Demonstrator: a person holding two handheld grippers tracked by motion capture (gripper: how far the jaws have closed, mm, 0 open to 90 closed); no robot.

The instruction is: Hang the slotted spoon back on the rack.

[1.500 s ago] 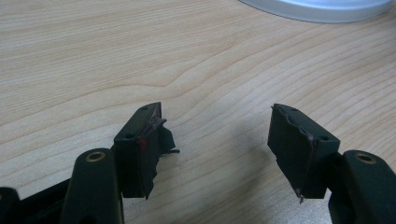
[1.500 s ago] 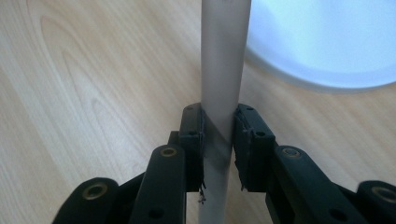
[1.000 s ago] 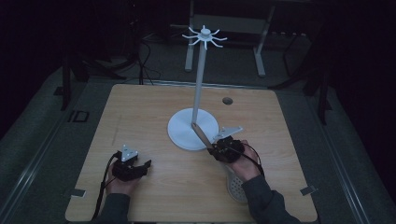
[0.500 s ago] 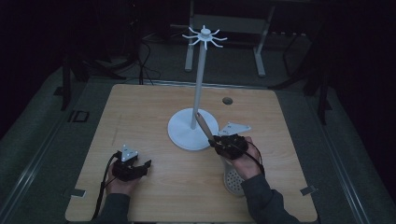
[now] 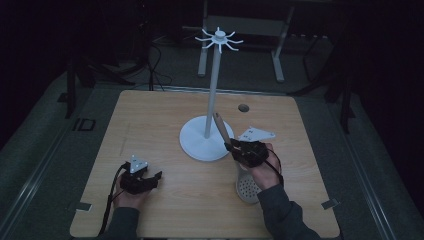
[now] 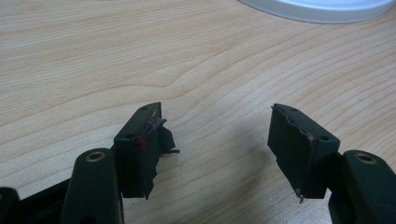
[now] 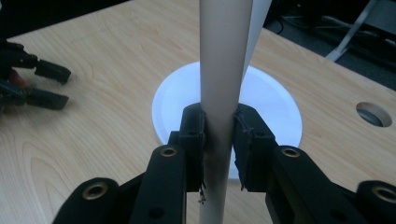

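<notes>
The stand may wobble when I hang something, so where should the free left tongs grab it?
Grip the slim upright pole low down, from the left: the base is too wide and flat for the open left tongs, and the right tongs hold a spoon on the other side.

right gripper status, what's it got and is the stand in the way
Right gripper shut on utensil handle. Left gripper open, empty. Stand right behind the handle.
</notes>
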